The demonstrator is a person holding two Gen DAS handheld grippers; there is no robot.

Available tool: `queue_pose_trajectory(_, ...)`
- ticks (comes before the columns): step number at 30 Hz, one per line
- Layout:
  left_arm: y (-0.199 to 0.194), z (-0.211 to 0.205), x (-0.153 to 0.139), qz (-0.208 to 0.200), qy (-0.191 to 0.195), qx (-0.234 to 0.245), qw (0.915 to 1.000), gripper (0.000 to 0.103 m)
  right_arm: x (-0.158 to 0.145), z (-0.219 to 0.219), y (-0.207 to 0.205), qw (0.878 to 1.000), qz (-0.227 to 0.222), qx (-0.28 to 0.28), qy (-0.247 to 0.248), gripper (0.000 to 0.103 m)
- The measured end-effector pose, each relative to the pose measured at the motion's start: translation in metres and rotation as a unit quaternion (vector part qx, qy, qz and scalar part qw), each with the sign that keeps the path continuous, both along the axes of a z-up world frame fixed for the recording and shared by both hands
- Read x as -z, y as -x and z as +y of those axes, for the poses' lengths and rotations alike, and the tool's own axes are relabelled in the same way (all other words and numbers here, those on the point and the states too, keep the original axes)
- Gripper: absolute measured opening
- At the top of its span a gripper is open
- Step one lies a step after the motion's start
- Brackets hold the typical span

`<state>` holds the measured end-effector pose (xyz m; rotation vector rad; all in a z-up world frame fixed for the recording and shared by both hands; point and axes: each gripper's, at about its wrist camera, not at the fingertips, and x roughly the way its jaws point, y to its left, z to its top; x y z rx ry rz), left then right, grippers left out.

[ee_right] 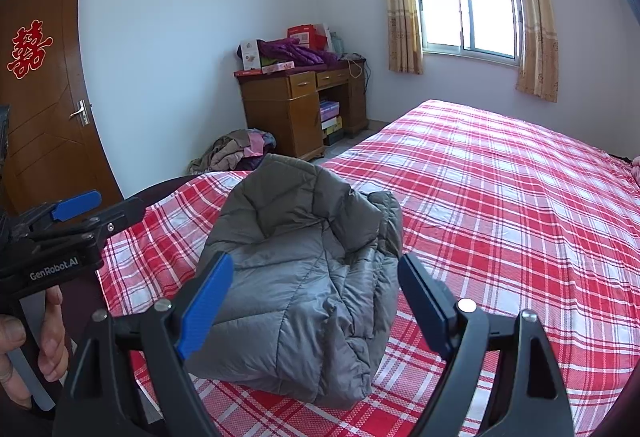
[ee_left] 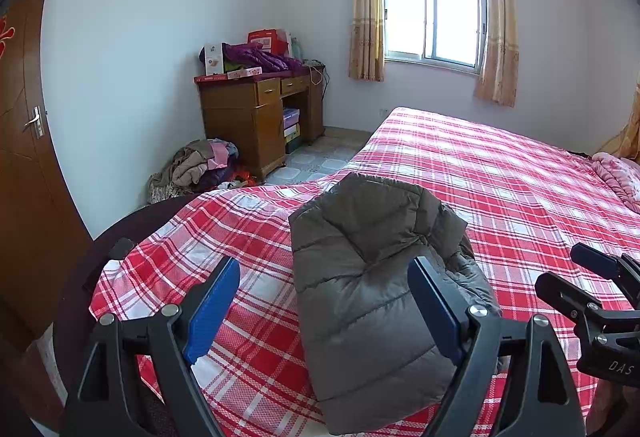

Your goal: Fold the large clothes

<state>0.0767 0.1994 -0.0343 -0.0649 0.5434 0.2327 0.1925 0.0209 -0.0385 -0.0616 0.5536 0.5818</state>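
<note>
The gray puffer jacket [ee_left: 372, 289] is lying folded on the red plaid bed sheet [ee_left: 500, 177], just ahead of both grippers. The left gripper [ee_left: 324, 307] and right gripper [ee_right: 316, 301] are gaping wide, holding nothing. "GenRobot.AI" is showing on the left gripper.

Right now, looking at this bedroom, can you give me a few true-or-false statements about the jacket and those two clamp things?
1. The grey puffer jacket lies folded on the checked bedsheet. True.
2. The right gripper is clamped on the jacket. False: its jaws stand open, holding nothing.
3. The left gripper is open. True.
4. The bedsheet is plain blue. False: red and white checks.
5. A pile of clothes sits on the floor beside the wooden desk. True.
</note>
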Motion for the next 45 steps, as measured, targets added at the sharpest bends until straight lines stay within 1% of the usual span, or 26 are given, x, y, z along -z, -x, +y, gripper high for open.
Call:
queue_pose_trajectory(14,-0.0047,-0.0005,0.0025,0.006,0.002,-0.004,1.0000,0.086,-0.0028,0.0016,0.0024,1.000,-0.004,-0.002,0.000,0.087)
queue_pose_trajectory(28,-0.0021,-0.0038,0.0022,-0.007,-0.002,0.000,1.0000,0.087,-0.0076,-0.0022,0.0061,1.000,-0.013,-0.002,-0.009,0.087)
queue_pose_trajectory(37,-0.0034,-0.0029,0.0048,-0.004,-0.001,0.001,1.0000,0.087,-0.0083,-0.0005,0.0069,1.000,-0.011,-0.003,-0.009,0.087)
queue_pose_trajectory(43,-0.0017,-0.0084,0.0063,-0.011,-0.020,0.004,0.9997,0.087,-0.0072,0.0018,0.0071,1.000,-0.008,-0.004,-0.009,0.087)
queue_pose_trajectory(45,-0.0021,-0.0095,0.0065,-0.011,-0.019,0.008,0.9997,0.087,-0.0063,0.0024,0.0072,1.000,-0.007,-0.004,-0.009,0.087)
